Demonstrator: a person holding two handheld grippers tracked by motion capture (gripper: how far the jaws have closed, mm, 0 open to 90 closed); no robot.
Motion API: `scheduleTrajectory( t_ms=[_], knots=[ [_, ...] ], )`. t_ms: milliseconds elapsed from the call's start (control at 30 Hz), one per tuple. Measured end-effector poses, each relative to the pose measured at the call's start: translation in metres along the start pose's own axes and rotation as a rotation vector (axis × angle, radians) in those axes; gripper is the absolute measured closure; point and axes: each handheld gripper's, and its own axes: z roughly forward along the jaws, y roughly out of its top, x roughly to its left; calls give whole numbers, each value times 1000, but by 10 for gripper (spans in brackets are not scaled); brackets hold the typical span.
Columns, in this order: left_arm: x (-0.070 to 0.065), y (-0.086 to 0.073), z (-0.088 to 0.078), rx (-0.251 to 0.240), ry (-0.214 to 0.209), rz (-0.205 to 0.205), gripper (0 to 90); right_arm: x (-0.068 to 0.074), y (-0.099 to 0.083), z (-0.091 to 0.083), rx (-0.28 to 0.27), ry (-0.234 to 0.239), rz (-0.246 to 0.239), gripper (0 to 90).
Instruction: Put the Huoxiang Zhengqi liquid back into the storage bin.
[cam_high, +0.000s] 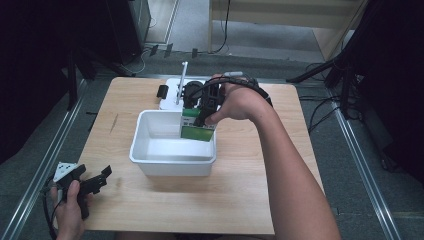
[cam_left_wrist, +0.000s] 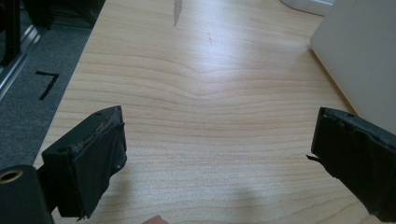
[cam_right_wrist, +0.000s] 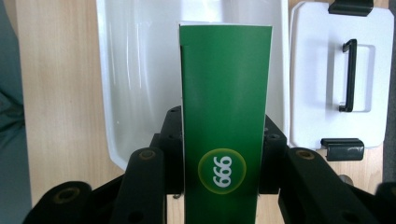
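A green box (cam_high: 196, 126) is held in the right gripper (cam_high: 206, 107) over the far right part of a white bin (cam_high: 150, 150), its lower end already below the rim. In the right gripper view the box (cam_right_wrist: 225, 116) is seen clamped between the two jaws, which are closed onto its narrow sides near the end bearing a round logo; the rest of the box stands out beyond them over the bin (cam_right_wrist: 112, 93).

The box is judged to be light cardboard — stiff along its edges, but easily dented on its broad faces if squeezed hard. Its printed surface looks smooth, so some slip is possible under a loose hold. It is best taken across the narrow sides, close to a folded edge, as is done here, with modest pressure.

The right hand (cam_high: 240, 102) is reached forward over the desk (cam_high: 240, 185), the forearm stretched from the lower right and the wrist bent so that the gripper is pointed down into the bin. Behind the bin a white lid (cam_high: 172, 92) with a black handle (cam_right_wrist: 349, 74) lies flat.

The left gripper (cam_high: 85, 182) is held at the near left corner of the desk, low over the wood. Its jaws are spread wide with nothing between them — bare desk (cam_left_wrist: 205, 116) is seen in the gap.
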Motion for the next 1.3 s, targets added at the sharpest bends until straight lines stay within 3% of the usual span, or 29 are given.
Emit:
scheduleTrajectory(
  t_ms=[133,1300],
  knots=[
    [0,0,0,0,-2,3,40,1,0,10,34,-1,-8,642],
    [1,0,0,0,-5,0,40,3,2,78,112,22,-29,639]
  ],
)
